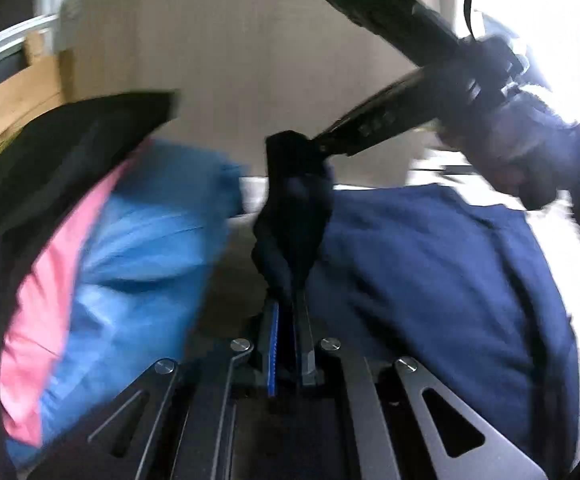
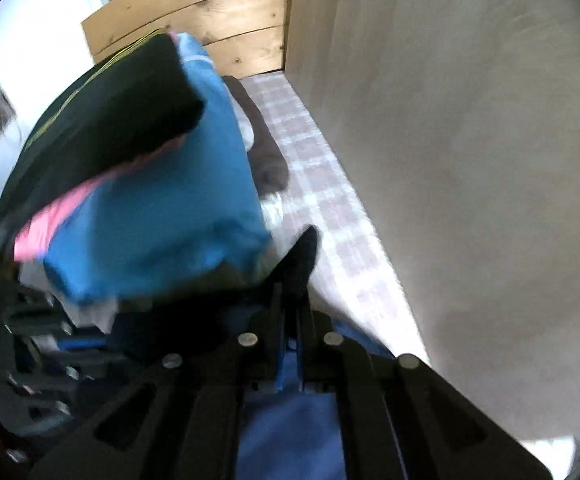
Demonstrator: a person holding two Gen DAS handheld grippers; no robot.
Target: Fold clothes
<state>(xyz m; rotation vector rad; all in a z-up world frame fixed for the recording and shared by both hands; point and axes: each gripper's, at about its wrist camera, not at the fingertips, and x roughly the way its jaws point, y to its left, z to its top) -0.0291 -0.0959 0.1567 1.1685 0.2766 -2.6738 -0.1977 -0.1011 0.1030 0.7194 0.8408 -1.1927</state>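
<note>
Left gripper [image 1: 290,308] and right gripper [image 2: 290,300], fingers narrow, each pinch the dark navy fabric garment [image 1: 429,264] beside the stacked folded clothes [image 2: 150,200].

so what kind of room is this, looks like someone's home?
Probably a bedroom at home. A checked sheet covers what looks like a bed against a plain wall, a wooden plank headboard stands at its far end, and a stack of folded clothes sits on it.

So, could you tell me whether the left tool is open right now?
No, the left tool is shut on the navy garment.
</note>
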